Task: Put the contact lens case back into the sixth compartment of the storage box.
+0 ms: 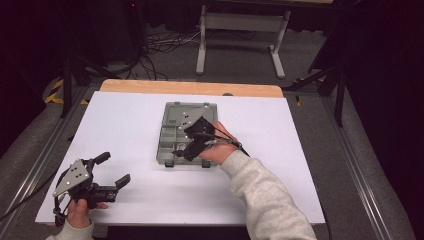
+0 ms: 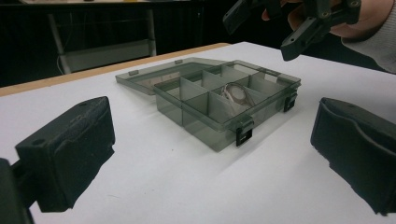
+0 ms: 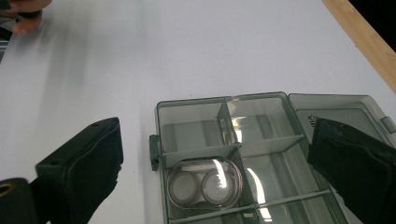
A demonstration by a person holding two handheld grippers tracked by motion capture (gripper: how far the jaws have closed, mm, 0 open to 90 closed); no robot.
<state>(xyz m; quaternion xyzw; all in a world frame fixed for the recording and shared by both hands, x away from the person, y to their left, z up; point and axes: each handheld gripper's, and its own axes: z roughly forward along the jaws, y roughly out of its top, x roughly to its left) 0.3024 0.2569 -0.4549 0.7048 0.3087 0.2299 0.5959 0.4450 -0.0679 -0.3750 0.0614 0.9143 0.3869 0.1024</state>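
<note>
Compartments of the grey organiser box [image 1: 186, 134] lie open on the white table [image 1: 125, 125] in the high view, its lid folded flat away from me; my right gripper [image 1: 186, 148] hangs over the near end of the box, while my left gripper [image 1: 113, 170] rests low near the table's front left corner, well apart from it, jaws spread and empty. From the left gripper view the box [image 2: 219, 100] sits ahead and a little right, its long axis running away towards the lid, and a pale oval case [image 2: 236, 94] lies in one of the middle compartments, with the right gripper [image 2: 306, 32] poised just above and beyond it. In the right gripper view my jaws stand wide apart with nothing pressed between them, and the oval case [image 3: 205, 183], two round wells side by side, lies directly below and between them, its long axis crossing the gap. I judge the right hand is plainly the nearer one.
</note>
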